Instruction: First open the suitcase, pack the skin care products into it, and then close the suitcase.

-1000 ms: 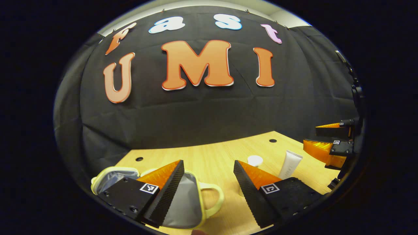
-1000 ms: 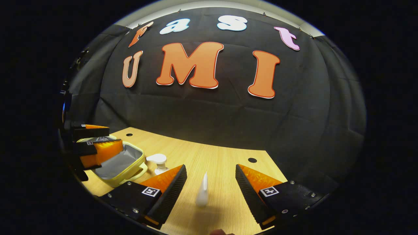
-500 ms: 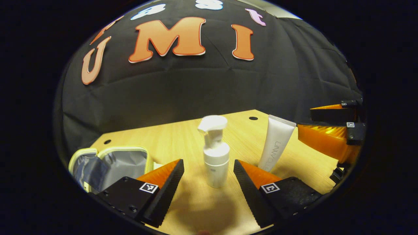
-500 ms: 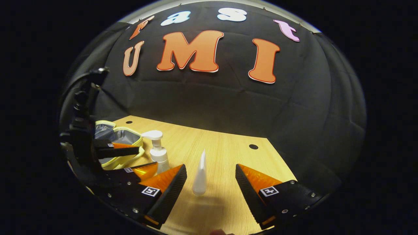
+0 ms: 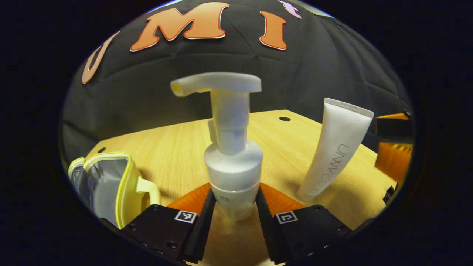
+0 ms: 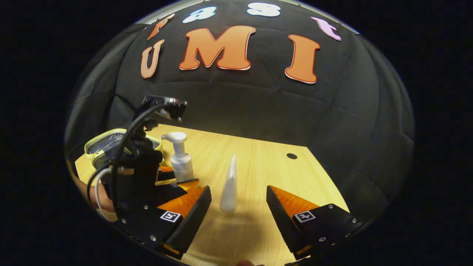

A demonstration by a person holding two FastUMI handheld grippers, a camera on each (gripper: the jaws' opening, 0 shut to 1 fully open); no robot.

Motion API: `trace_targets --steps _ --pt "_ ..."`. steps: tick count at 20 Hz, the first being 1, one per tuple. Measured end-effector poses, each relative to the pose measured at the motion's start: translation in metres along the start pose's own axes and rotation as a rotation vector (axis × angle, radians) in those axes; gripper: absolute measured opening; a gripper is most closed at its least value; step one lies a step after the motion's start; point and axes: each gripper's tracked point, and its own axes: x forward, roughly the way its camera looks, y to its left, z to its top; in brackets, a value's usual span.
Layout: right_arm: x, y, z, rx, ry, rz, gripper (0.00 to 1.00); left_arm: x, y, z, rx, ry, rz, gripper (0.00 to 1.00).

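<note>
Jaws of left gripper (image 5: 232,207) closed in tight on lower body of white pump bottle (image 5: 232,166), both fingers pressing its sides; bottle upright on wooden table (image 5: 177,155), base looks still on the surface but can't tell for sure; pump head w/ nozzle pointing to left of left gripper view. Right gripper (image 6: 238,207) has jaws wide apart, nothing held; white tube (image 6: 229,184) stands cap-down, just ahead of & between its fingers, not touching either. In left gripper view same tube (image 5: 334,147) is right of bottle, near but apart, crimped end up, leaning a bit. Small suitcase, yellow trim & grey lining (image 5: 107,184), lies open at left of bottle, lid flipped up, handle toward bottle; well apart from tube. Right gripper view shows left gripper (image 6: 177,177) at bottle (image 6: 181,159), w/ black camera mount & cables above it, part of a hand (image 6: 99,195) behind; suitcase (image 6: 107,142) beyond, at table's far left. Right gripper's fingers (image 5: 393,147) show at right edge of left gripper view, beside the tube.
</note>
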Motion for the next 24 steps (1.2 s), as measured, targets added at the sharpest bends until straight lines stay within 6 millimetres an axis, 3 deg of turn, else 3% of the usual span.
trace_targets --steps 3,6,10,15,17,20,21,22,24 --pt "0.023 0.006 -0.021 0.020 0.057 0.021 0.96 -0.013 0.006 -0.002 -0.003 0.028 -0.004 0.61" --pt "0.041 0.008 -0.044 0.018 0.111 0.036 0.96 -0.032 0.010 0.010 -0.004 0.020 0.002 0.61" --pt "0.056 0.013 -0.061 0.021 0.137 0.058 0.95 -0.061 0.022 0.045 -0.005 -0.028 0.027 0.61" --pt "0.076 0.024 -0.067 0.024 0.151 0.084 0.94 -0.106 0.047 0.081 -0.051 -0.077 0.090 0.61" --pt "0.079 0.025 -0.073 0.017 0.183 0.073 0.89 -0.129 0.062 0.092 -0.065 -0.088 0.132 0.61" --pt "0.081 0.030 -0.066 0.051 0.171 0.088 0.66 -0.165 0.087 0.096 -0.076 -0.094 0.206 0.61" --pt "0.083 0.032 -0.061 0.065 0.160 0.087 0.66 -0.175 0.097 0.096 -0.078 -0.089 0.231 0.61" --pt "0.084 0.034 -0.062 0.077 0.177 0.094 0.48 -0.186 0.106 0.092 -0.081 -0.086 0.257 0.61" --pt "0.080 0.037 -0.058 0.077 0.184 0.101 0.50 -0.201 0.123 0.084 -0.097 -0.076 0.300 0.61"
